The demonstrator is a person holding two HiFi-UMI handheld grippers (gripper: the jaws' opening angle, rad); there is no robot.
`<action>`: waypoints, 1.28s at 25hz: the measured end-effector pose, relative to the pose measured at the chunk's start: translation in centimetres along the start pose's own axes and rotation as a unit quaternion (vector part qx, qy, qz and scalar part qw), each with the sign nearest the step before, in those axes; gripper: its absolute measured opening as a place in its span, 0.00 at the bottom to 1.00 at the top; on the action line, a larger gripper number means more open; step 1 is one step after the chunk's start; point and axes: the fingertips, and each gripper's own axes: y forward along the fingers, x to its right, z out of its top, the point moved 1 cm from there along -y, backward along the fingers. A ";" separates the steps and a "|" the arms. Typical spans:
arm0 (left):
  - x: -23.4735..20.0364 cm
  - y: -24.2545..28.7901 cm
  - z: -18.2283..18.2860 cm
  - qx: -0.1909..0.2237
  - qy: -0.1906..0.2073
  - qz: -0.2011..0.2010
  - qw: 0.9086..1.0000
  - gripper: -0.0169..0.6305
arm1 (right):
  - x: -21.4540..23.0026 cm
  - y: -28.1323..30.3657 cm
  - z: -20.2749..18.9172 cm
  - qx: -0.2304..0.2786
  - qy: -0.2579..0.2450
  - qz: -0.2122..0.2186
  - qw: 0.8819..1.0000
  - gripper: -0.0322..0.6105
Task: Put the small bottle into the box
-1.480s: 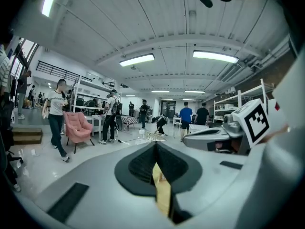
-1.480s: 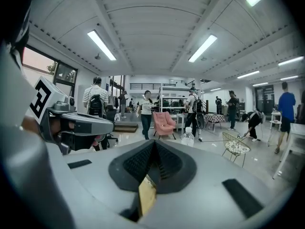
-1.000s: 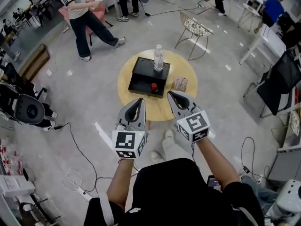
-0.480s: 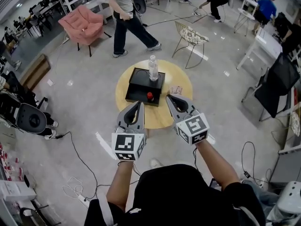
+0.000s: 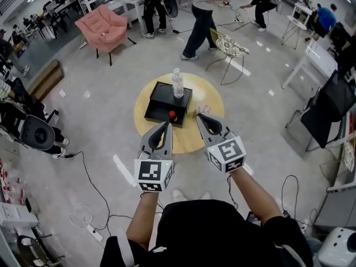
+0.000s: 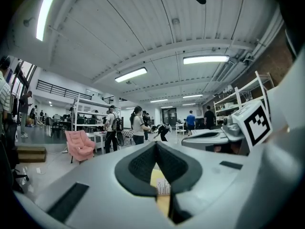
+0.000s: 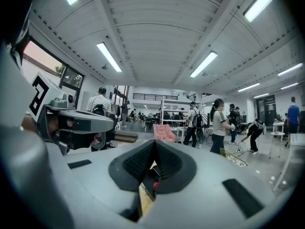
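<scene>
"Which step had you reached?"

"Only the approach. My left tool [image 5: 166,125] and my right tool [image 5: 198,117] were both closed, jaws together with nothing in either. I held them level over the lower edge of the round table [image 5: 207,92] at the middle of the frame."

"And the small bottle [image 5: 177,84]?"

"I took it to be the clear one, upright on top of the black box [image 5: 160,102] just above centre. (A red-topped thing [image 5: 172,115] sat at the box's near edge, too small to name.) The bottle stood well apart from both tools."

"What did the next move call for?"

"As I judged it, one tool had to open, reach across the box and close on the bottle's body. I couldn't tell whether the box needed opening first; if it did, that job would fall to the other tool."
</scene>
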 end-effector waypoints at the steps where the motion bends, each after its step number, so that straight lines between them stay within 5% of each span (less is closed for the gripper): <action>1: 0.2 -0.1 0.1 0.000 0.000 0.003 1.000 0.04 | 0.1 -0.2 0.2 0.003 -0.001 0.002 1.000 0.05; 32: 1.2 -0.4 -0.4 0.002 -0.003 0.021 1.000 0.04 | 0.6 -1.4 0.9 0.027 -0.002 0.005 1.000 0.05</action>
